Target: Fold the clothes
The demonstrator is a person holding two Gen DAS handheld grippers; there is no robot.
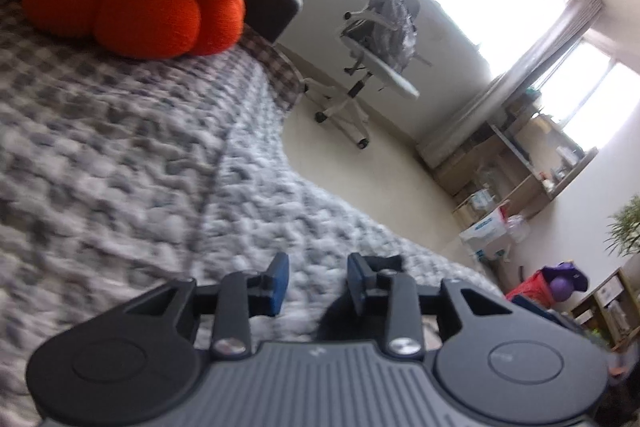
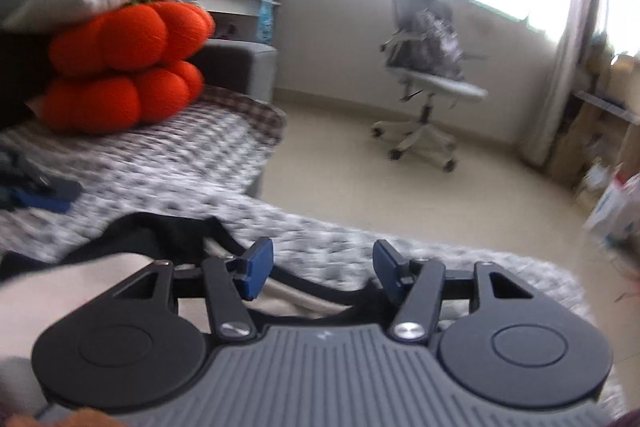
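two wrist views over a bed (image 1: 120, 147) covered in a grey and white checked blanket, both blurred. the left hand-held gripper (image 1: 318, 285) has its blue pads a modest gap apart with nothing between them; only blanket shows ahead, and a small dark patch of cloth sits just below the gap, close to the gripper body. the right hand-held gripper (image 2: 322, 273) is spread wider and also holds nothing.

the garment (image 2: 168, 239), black with a pale inner part and a light edge band, lies crumpled on the bed directly under the right gripper and runs from 6 o'clock out toward 9 o'clock in that view. its dark rim passes beneath the open gap without being pinched.

judged from this, the step in hand is a first grasp. to do it well, lower each gripper onto a separate edge or corner, close on one layer only, and avoid catching the blanket beneath. then lift and spread the cloth flat before any fold.

an orange cushion (image 2: 128, 67) sits at 10 o'clock, well apart from the garment.
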